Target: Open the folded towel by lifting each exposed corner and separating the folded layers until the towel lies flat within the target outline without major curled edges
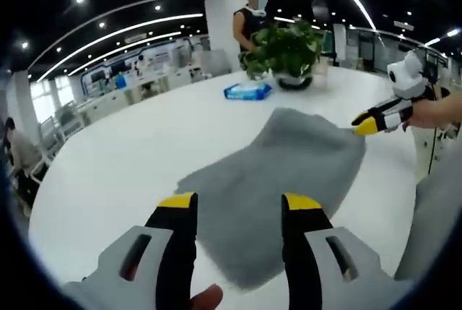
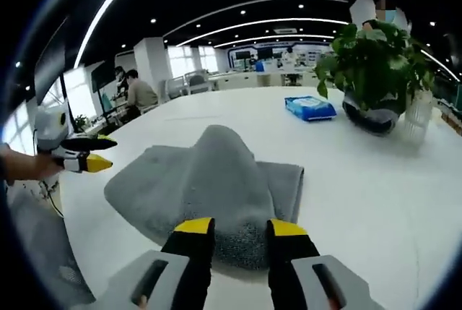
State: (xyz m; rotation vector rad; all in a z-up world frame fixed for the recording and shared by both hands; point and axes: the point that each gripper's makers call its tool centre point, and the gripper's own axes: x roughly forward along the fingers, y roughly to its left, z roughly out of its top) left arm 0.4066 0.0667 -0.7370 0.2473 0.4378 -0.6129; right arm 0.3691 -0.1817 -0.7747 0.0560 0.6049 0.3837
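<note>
Room: an open office with ceiling strip lights, desks and seated people far behind a wide white bench [image 1: 130, 158].
Right tool [image 2: 240, 227]: its yellow-tipped jaws stand close together with the raised towel edge between them; it looks pinched on that edge, the cloth rising in a hump just ahead of the tips. In the left gripper view this tool [image 1: 369, 123] meets the towel's far right corner.
Left tool [image 1: 238, 201]: jaws spread, nothing between them, poised above the towel's near edge. In the right gripper view it [image 2: 92, 154] hangs beside the towel's left edge, apart from the cloth.
Towel [image 1: 289, 173]: grey, lying on the bench straight ahead of both tools, still folded and bunched, not flat.
Beyond the towel: a blue packet [image 2: 309, 108], then a potted plant [image 2: 375, 64], both well apart from the cloth.
Outline: no target outline can be made out on the bench.
Risk: the pinch may have caught two layers, so lifting would drag the whole fold instead of opening it.
Risk: with the left tool off the cloth, nothing anchors the towel; a pull could slide it or leave a curled edge.
</note>
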